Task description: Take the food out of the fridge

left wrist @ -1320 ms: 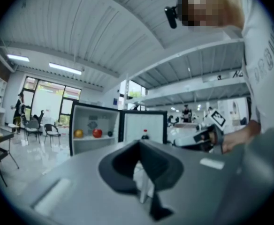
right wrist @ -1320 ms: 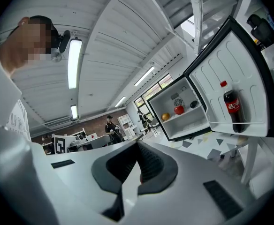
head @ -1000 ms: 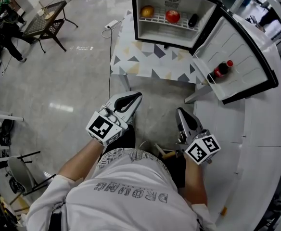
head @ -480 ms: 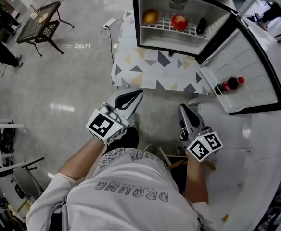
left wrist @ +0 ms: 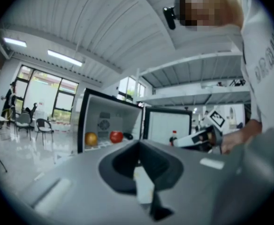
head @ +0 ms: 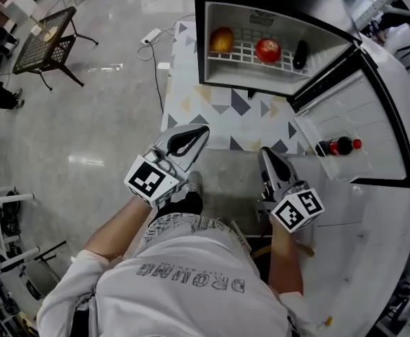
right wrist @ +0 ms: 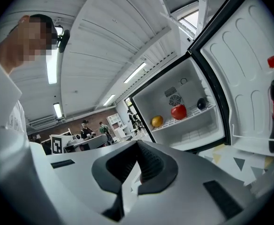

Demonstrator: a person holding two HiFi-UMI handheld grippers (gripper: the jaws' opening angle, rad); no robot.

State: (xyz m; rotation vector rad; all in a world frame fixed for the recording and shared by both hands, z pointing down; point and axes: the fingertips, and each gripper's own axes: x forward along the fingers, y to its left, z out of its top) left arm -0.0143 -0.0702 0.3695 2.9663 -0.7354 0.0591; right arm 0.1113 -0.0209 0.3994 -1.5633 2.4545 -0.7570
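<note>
The small fridge [head: 254, 79] stands open on a table [head: 219, 118] covered with a triangle-patterned cloth, its door [head: 363, 111] swung wide to the right. In front of the person, near the table's front edge and well apart from the food, the left gripper [head: 203, 132] has its jaws pressed together on nothing, and so does the right gripper [head: 265, 154]. A cola bottle [head: 337, 147] sits in the door. On the wire shelf [head: 246, 50] inside lie a red apple [head: 267, 49], a yellow-orange fruit [head: 221, 39] to its left and a small dark item [head: 300, 53] at the right end
</note>
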